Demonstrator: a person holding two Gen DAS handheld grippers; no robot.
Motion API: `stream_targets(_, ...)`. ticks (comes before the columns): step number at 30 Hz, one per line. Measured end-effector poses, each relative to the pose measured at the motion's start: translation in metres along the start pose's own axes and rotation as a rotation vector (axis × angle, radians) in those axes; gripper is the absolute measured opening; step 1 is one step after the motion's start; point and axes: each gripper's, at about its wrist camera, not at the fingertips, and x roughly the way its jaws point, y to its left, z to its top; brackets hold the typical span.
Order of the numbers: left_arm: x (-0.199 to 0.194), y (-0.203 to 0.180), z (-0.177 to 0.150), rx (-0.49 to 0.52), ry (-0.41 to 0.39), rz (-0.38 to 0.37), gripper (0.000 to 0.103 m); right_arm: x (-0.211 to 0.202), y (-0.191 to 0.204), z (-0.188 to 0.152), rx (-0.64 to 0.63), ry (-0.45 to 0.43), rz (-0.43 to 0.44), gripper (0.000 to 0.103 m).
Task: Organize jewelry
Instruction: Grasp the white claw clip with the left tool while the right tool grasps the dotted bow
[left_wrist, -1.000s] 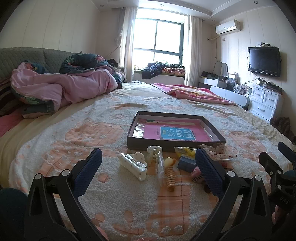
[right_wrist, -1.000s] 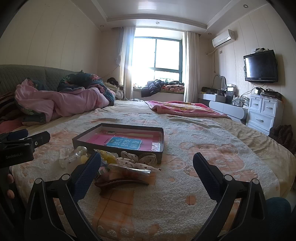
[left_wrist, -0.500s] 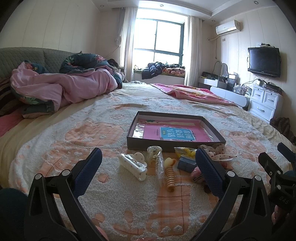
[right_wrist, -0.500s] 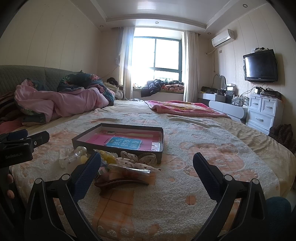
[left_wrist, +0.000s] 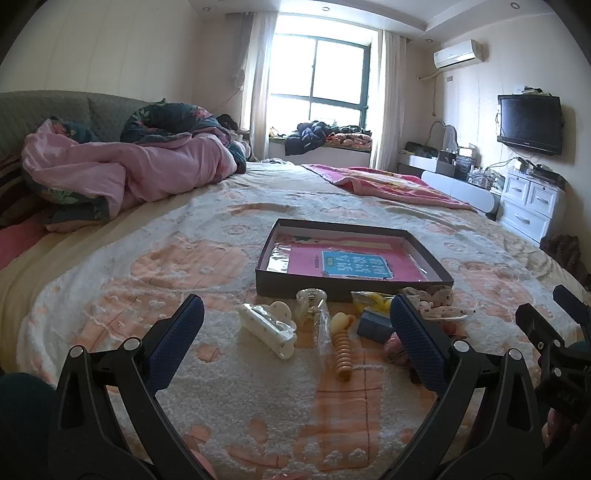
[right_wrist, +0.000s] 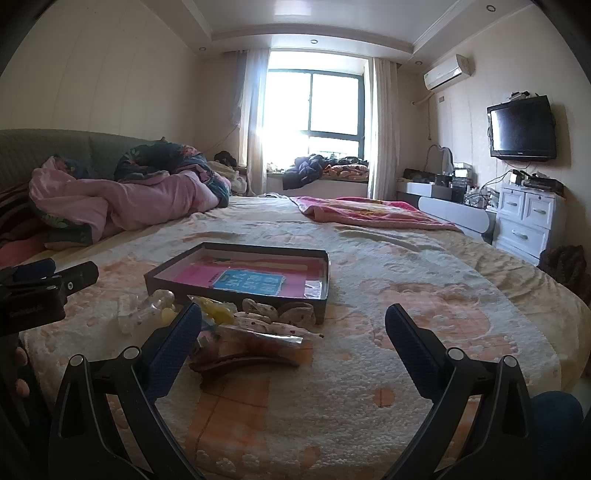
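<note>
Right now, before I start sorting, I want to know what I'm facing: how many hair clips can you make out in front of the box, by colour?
White claw clip: 1
Beige spiral clip: 1
Dark brown long clip: 1
Total: 3
The rest of the pile is too unclear to class.

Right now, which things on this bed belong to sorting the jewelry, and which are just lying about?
Belongs to the job:
- dark tray
- white hair clip
- beige spiral clip
- brown hair clip
- dotted fabric pieces
- left tool and right tool, both open

Just lying about:
- pink quilt
- pink blanket
- television
- white drawers
</note>
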Motion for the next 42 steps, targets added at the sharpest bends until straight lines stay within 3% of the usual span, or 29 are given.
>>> stream_targets(12, 0.015, 0.03, 0.002, -0.065, 0.044, 0.034, 0.093, 0.023, 0.018, 0.004, -0.042, 0.07, 0.093, 0.097)
stream_targets(23, 0.052, 0.054, -0.007, -0.124, 0.181, 0.047, 0.093, 0.075, 0.014, 0.017, -0.033, 0.204, 0.101, 0.097)
stream_targets(30, 0.085, 0.068, -0.017, -0.201, 0.308, -0.018, 0.092, 0.11, 0.004, 0.014, -0.011, 0.302, 0.092, 0.097)
stream_targets(35, 0.099, 0.073, -0.021, -0.256, 0.355, -0.069, 0.093, 0.134, -0.008, 0.01, 0.046, 0.388, 0.101, 0.097)
stream_targets(42, 0.116, 0.072, -0.02, -0.253, 0.395, -0.086, 0.092, 0.172, -0.014, 0.005, 0.117, 0.52, 0.128, 0.096)
